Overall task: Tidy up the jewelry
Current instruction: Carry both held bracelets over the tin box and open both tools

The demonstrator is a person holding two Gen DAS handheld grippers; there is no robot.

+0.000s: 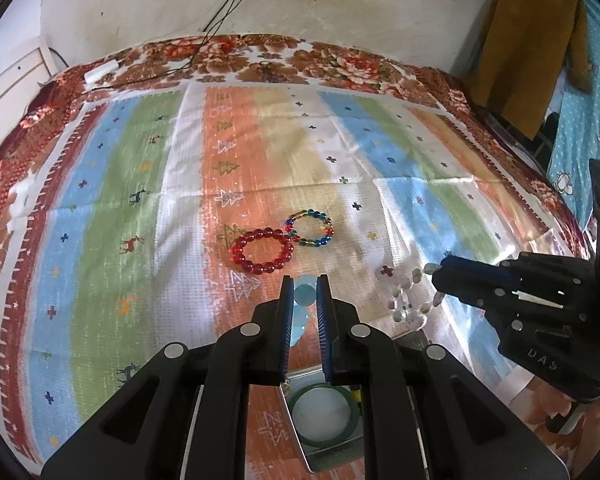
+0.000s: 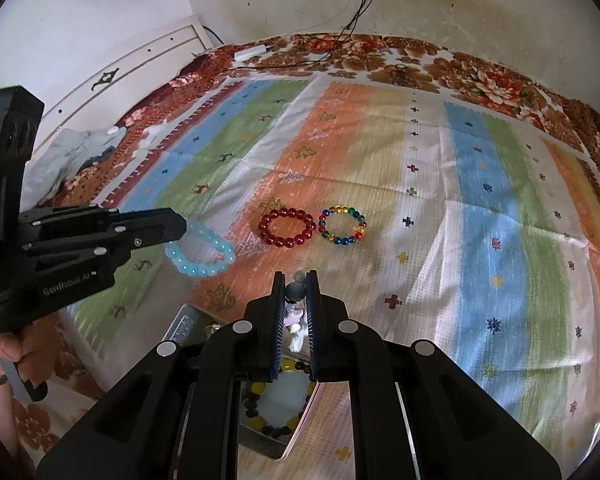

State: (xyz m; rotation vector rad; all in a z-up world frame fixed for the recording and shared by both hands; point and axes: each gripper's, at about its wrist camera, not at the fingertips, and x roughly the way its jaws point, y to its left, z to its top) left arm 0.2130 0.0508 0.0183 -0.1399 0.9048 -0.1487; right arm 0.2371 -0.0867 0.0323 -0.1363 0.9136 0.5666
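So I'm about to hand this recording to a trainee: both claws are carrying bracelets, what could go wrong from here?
1. The left claw pinches the light blue bracelet by one bead; the loop dangles and could slip out.
2. The right claw grips the pale bracelet the same way, so a swing might shake it loose.
3. Both hang above the metal tray, which already holds a green bangle and a yellow-and-black bracelet; dropped loops could tangle.

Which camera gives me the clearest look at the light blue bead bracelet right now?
The right wrist view: the light blue bead bracelet hangs there as a whole loop from the left gripper. The left wrist view shows only a couple of its beads between that gripper's fingers.
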